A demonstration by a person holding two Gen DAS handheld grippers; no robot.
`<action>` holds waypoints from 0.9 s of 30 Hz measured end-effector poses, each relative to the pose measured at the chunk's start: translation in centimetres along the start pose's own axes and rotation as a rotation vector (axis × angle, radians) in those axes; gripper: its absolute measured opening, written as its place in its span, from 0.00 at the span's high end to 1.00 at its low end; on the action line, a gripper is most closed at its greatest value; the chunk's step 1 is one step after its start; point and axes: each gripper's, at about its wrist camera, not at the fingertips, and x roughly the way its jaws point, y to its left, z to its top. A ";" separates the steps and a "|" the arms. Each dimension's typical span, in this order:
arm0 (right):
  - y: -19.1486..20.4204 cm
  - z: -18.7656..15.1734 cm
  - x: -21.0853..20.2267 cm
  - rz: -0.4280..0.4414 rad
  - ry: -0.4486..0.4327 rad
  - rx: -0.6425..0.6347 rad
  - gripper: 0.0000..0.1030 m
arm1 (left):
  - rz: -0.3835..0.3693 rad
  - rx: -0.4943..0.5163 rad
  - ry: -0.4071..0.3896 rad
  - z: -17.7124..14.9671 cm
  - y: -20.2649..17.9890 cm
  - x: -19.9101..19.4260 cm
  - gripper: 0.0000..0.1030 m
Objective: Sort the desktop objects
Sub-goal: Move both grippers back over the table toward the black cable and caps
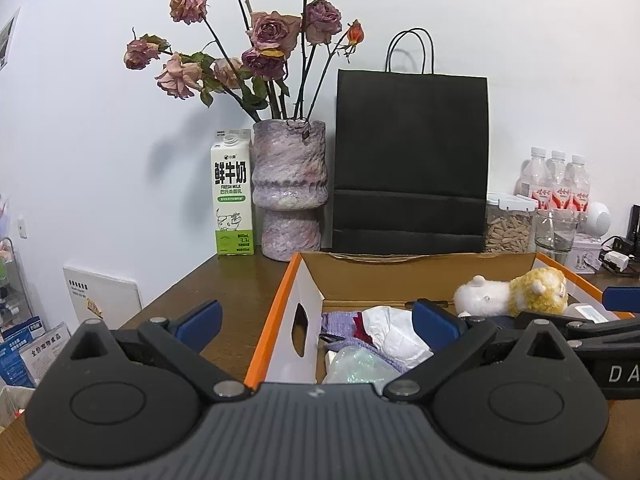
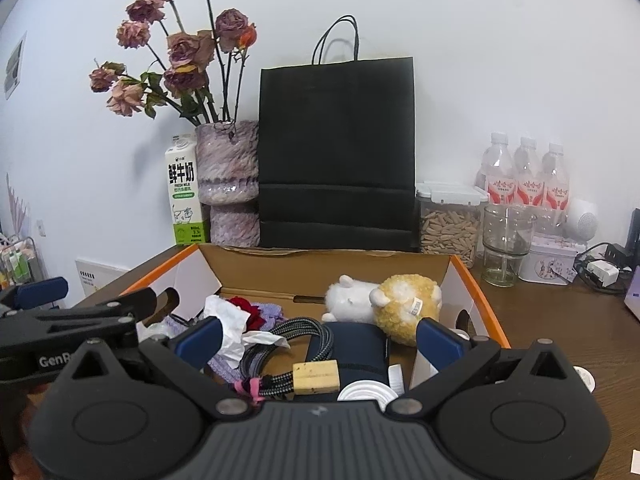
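- The left gripper (image 1: 318, 322) hangs over the near left edge of the cardboard box (image 1: 280, 304), jaws spread wide with nothing between them; one blue pad (image 1: 200, 320) sits outside the orange-edged wall above the table, the other over the box's inside.
- The right gripper (image 2: 318, 342) hovers over the near side of the same box, jaws equally wide and empty.
- There is bare brown table (image 1: 224, 288) to the left of the box and more on its right.
- Against the pale wall (image 1: 80, 120) at the back stand a milk carton (image 1: 234, 200), a mottled vase (image 1: 289, 188) of wilted roses (image 1: 264, 36) and a black paper bag (image 1: 410, 160), close together just behind the box.
- Further right are a jar of seeds (image 2: 448, 224), a clear glass (image 2: 506, 240), three water bottles (image 2: 524, 176) and a small tin (image 2: 548, 266).
- Inside the box lie a plush sheep (image 2: 384, 306) on its side, crumpled white paper (image 2: 232, 320), purple knit cloth (image 1: 344, 322), a braided cable (image 2: 292, 340) with a yellowed plug (image 2: 316, 376), and a dark blue pouch (image 2: 356, 348).
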 end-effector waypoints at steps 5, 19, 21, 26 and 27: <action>0.3 -0.7 -0.1 0.001 0.001 -0.031 0.00 | -0.009 0.010 -0.001 -0.4 0.1 -0.4 0.00; 0.8 -2.5 -2.2 -0.003 -0.012 -0.063 0.00 | -0.061 0.040 -0.006 -1.8 0.9 -2.3 0.00; 0.8 -2.9 -2.7 0.000 -0.008 -0.068 0.00 | -0.069 0.043 -0.005 -2.0 1.1 -2.7 0.00; 1.1 -3.7 -3.7 0.011 0.013 -0.087 0.00 | -0.094 0.062 0.012 -2.9 1.2 -3.7 0.00; 1.2 -3.9 -3.8 0.010 0.022 -0.093 0.00 | -0.096 0.067 0.015 -3.0 1.2 -3.8 0.00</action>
